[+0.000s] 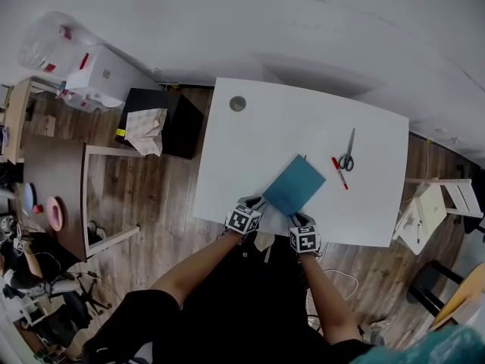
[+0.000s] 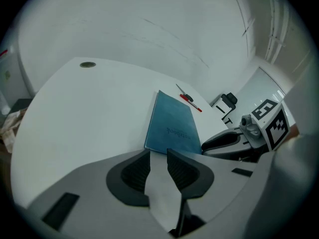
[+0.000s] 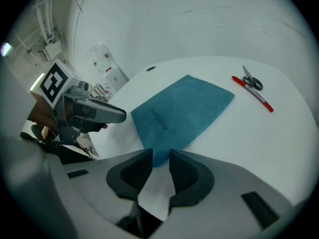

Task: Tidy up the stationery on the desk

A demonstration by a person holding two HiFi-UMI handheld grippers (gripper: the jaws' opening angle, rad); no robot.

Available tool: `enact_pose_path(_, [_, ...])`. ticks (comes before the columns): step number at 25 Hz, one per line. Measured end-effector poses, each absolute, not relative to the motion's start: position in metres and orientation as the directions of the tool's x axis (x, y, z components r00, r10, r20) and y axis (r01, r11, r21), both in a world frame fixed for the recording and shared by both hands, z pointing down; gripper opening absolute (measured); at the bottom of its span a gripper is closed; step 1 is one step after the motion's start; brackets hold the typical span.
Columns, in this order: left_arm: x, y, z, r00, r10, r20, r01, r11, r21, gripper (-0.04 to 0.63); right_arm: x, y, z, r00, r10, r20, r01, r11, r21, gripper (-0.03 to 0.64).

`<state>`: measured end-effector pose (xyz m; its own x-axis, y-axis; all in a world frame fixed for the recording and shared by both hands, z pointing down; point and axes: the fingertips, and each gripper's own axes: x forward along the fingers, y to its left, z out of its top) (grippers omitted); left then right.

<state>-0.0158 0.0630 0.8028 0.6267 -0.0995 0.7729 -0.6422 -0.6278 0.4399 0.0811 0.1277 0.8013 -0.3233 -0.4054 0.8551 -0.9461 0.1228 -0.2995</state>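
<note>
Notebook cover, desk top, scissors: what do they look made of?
Notebook: matte teal cover with a faintly mottled grain; likely faux leather or textured card. Desk: smooth white top with a soft sheen, probably laminate. Scissors: pale shiny blades suggest metal; dark handles, probably plastic.

There is one white desk (image 1: 227, 165). On it lies one blue notebook (image 1: 294, 185). From the notebook, one red pen (image 1: 339, 173) is at 3 o'clock. One pair of scissors (image 1: 347, 155) is at 2 o'clock. One round grey spot (image 1: 238, 103) is at 11 o'clock. There are two grippers: the left gripper (image 1: 258, 205) at 8 o'clock and the right gripper (image 1: 300, 220) at 6 o'clock.
</note>
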Motion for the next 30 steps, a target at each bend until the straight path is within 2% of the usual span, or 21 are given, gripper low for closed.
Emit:
enact_pose_path(12, [-0.053, 0.058, 0.796, 0.658, -0.066, 0.75, -0.592, -0.661, 0.461, 0.097, 0.022, 0.082, 0.789, -0.334, -0.411, 0.848, -0.94, 0.218, -0.265, 0.109])
enact_pose_path(22, [-0.031, 0.055, 0.8, 0.662, -0.083, 0.745, -0.624, -0.611, 0.486, 0.097, 0.136, 0.067, 0.786, -0.222, -0.46, 0.859, -0.975, 0.085, -0.207, 0.109])
enact_pose_path(27, [-0.016, 0.066, 0.8, 0.654, -0.102, 0.75, -0.661, -0.56, 0.5, 0.097, 0.187, 0.04, 0.785, -0.163, -0.461, 0.872, -0.98, 0.175, -0.09, 0.109])
enact_pose_path(30, [-0.007, 0.071, 0.802, 0.645, -0.113, 0.756, -0.681, -0.536, 0.5, 0.097, 0.196, 0.021, 0.787, -0.185, -0.457, 0.87, -0.97, 0.226, -0.088, 0.109])
